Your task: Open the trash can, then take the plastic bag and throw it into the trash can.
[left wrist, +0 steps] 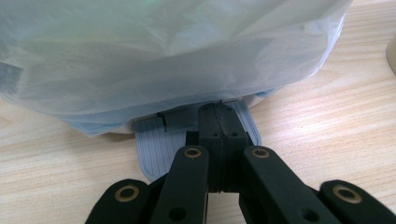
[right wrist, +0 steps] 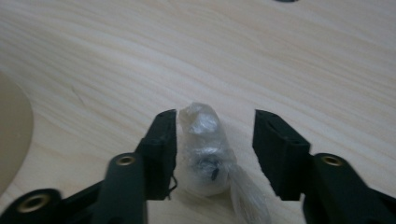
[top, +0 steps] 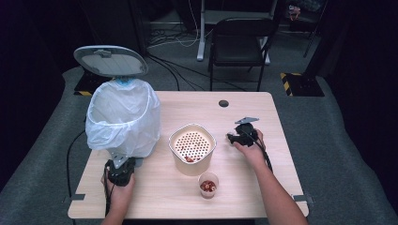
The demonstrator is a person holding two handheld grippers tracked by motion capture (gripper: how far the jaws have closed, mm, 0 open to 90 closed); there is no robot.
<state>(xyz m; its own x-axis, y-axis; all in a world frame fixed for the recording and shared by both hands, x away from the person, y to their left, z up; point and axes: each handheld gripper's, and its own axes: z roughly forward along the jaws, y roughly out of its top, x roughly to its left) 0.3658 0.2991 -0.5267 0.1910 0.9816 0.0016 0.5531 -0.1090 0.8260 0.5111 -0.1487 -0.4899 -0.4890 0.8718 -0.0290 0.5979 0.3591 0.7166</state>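
A pedal bin lined with a white plastic bag (top: 123, 117) stands at the table's left, its grey lid (top: 110, 61) raised. My left gripper (top: 120, 161) sits at the bin's foot. In the left gripper view it (left wrist: 219, 112) is shut, its tips resting on the blue-grey pedal (left wrist: 154, 144) with nothing between them. My right gripper (top: 233, 137) lies low on the right half of the table. In the right gripper view it (right wrist: 215, 122) is open around a small wad of clear plastic wrap (right wrist: 205, 149). The wad touches the left finger (right wrist: 161, 140) and stands apart from the other.
A cream pot (top: 192, 168) with a perforated insert and a few red bits sits mid-table. A small clear cup (top: 208, 193) of red bits stands in front of it. A cable hole (top: 223, 103) lies near the far edge. A black chair (top: 239, 37) stands behind the table.
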